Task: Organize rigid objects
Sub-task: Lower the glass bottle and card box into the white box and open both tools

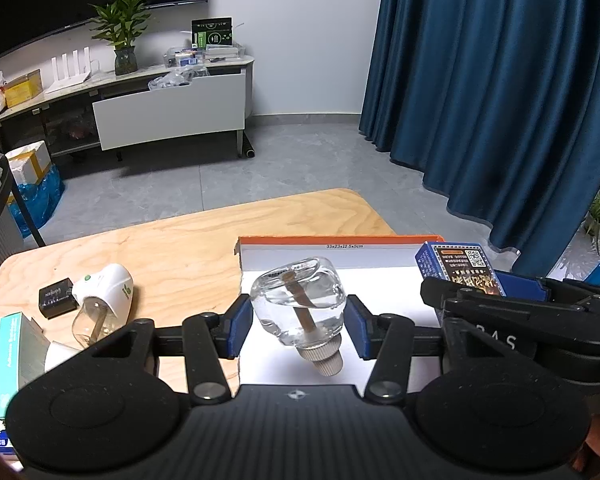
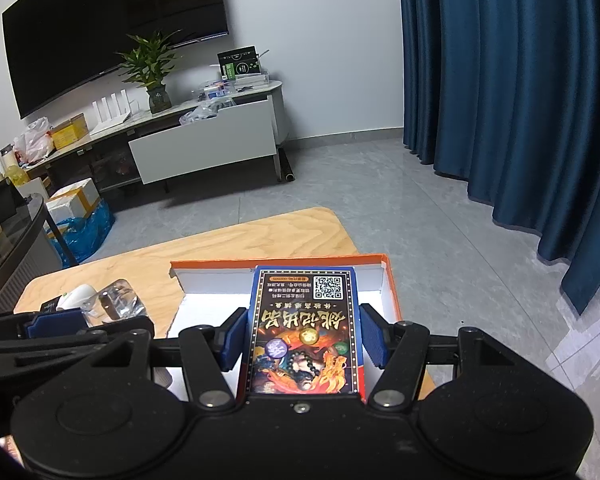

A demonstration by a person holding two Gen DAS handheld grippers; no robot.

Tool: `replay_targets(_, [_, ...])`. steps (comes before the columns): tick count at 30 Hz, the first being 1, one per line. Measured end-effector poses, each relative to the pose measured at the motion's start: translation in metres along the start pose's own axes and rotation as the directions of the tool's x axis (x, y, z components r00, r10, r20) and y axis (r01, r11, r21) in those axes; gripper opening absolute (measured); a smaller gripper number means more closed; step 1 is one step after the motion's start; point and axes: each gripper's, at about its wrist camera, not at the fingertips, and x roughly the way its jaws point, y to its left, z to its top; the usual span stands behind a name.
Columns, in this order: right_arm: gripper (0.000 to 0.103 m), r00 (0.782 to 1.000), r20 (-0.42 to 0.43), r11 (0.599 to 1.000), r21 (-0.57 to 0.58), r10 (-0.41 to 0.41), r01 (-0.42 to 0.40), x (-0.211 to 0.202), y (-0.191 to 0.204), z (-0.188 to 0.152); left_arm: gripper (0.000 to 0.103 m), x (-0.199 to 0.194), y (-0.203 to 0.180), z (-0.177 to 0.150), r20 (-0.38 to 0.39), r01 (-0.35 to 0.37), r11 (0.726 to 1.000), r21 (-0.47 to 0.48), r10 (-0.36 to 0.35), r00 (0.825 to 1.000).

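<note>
Two claws poised over orange-rimmed tray (image 1: 340,240) on desk (image 1: 160,248): left claw (image 1: 298,322) clamps glass bottle (image 1: 300,300), right claw (image 2: 302,338) grips card box (image 2: 306,328). Smooth glass may slip, crack.

Far beyond the tongs, a potted plant (image 1: 122,28) stands on a low cabinet (image 1: 172,108); blue curtains (image 1: 496,92) hang right.

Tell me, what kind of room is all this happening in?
Most likely a home living room: a big wall-mounted television above a long media cabinet, a potted plant on it, and floor-length blue curtains.
</note>
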Motion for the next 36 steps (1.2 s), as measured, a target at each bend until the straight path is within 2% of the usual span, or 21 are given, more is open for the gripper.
replay_targets(36, [0.071,1.000,-0.008,1.000,-0.006,-0.006,0.006,-0.0022,-0.0001,-0.0014,0.051,0.0030,0.0023,-0.0003,0.000,-0.012,1.000,-0.015,0.012,1.000])
